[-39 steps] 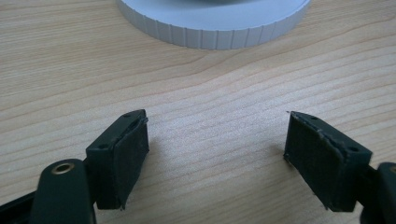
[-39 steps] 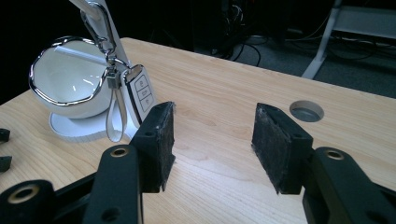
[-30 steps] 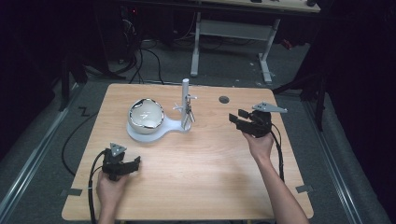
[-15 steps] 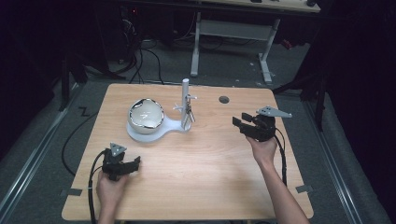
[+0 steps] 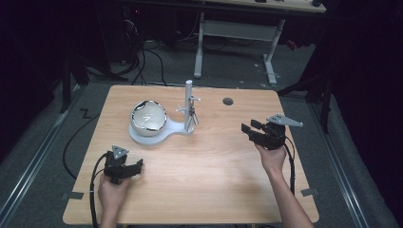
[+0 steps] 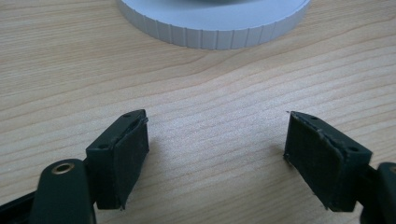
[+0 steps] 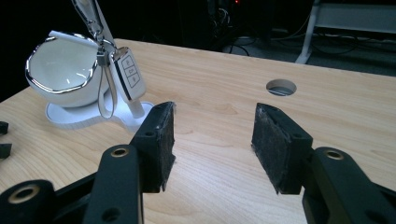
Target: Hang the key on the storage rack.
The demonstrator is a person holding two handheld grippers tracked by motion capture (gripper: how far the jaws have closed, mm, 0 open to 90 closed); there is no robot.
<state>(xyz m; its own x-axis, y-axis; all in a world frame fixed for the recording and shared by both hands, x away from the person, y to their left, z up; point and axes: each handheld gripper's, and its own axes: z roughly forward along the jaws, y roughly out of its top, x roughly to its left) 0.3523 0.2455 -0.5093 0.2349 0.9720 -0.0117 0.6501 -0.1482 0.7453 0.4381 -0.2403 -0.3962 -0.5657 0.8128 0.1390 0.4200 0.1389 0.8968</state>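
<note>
Fingers on both grippers spread wide, empty. Right gripper (image 7: 212, 140) faces key fob (image 7: 129, 74) hanging on white stand (image 5: 187, 107), well beyond its tips; left gripper (image 6: 215, 158) near stand's base (image 6: 215, 28).

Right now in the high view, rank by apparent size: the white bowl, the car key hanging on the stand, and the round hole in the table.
1. White bowl, clearly largest.
2. Car key and round hole: both small and look about alike, so I won't rank them.

Wooden table (image 5: 214, 180), desk frame (image 5: 235, 31) behind
</note>
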